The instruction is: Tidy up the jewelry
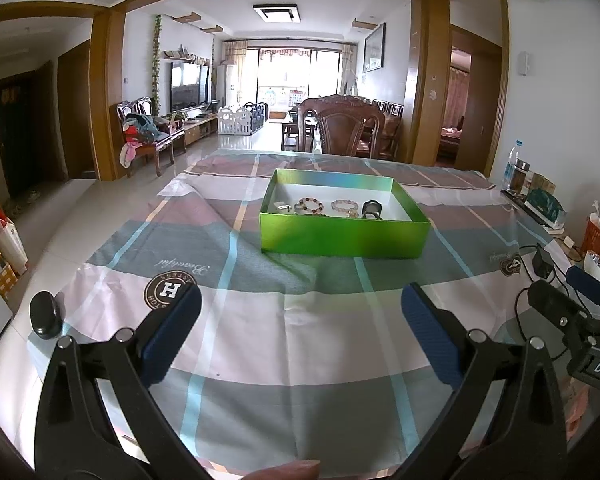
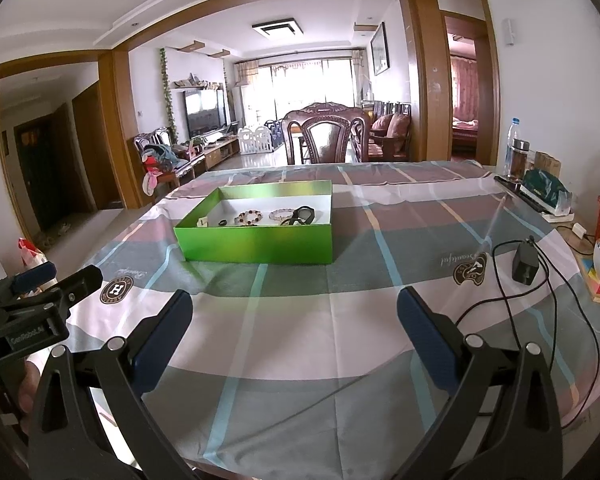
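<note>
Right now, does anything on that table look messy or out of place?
Mostly tidy. The jewelry sits inside the green box. The one stray is a black power adapter, whose cord trails in loops over the tablecloth. Both grippers are open and empty.

Both wrist views sit low over the table's near edge, facing across it toward the living room. Left view faces the green box head-on; right view, further right, shares it.

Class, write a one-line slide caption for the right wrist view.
Open right gripper faces a green box of beaded bracelets on a plaid tablecloth.
</note>
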`<state>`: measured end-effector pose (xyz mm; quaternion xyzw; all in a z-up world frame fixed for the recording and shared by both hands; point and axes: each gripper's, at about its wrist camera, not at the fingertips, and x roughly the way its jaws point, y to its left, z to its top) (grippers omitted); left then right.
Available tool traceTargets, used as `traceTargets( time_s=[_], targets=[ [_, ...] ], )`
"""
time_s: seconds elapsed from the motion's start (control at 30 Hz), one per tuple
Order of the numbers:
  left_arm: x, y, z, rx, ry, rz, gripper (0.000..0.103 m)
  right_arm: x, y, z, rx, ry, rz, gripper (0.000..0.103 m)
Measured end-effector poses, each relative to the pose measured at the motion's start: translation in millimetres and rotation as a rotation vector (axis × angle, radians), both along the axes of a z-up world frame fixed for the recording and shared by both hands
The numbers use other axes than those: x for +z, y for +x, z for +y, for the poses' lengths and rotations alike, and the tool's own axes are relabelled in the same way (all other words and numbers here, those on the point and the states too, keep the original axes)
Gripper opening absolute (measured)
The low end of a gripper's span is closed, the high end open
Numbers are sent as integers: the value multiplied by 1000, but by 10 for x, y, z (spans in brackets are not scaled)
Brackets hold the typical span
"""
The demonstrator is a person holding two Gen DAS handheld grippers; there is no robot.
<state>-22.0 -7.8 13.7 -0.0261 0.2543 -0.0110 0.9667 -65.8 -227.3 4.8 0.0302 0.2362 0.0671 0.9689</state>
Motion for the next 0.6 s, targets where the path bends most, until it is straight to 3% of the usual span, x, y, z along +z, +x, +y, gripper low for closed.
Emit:
traceTargets(
  time_s=[0.6],
  targets=[
    [-5,20,-14,-5,12,4,99,-16,-2,1,1,0,3,100]
  ],
)
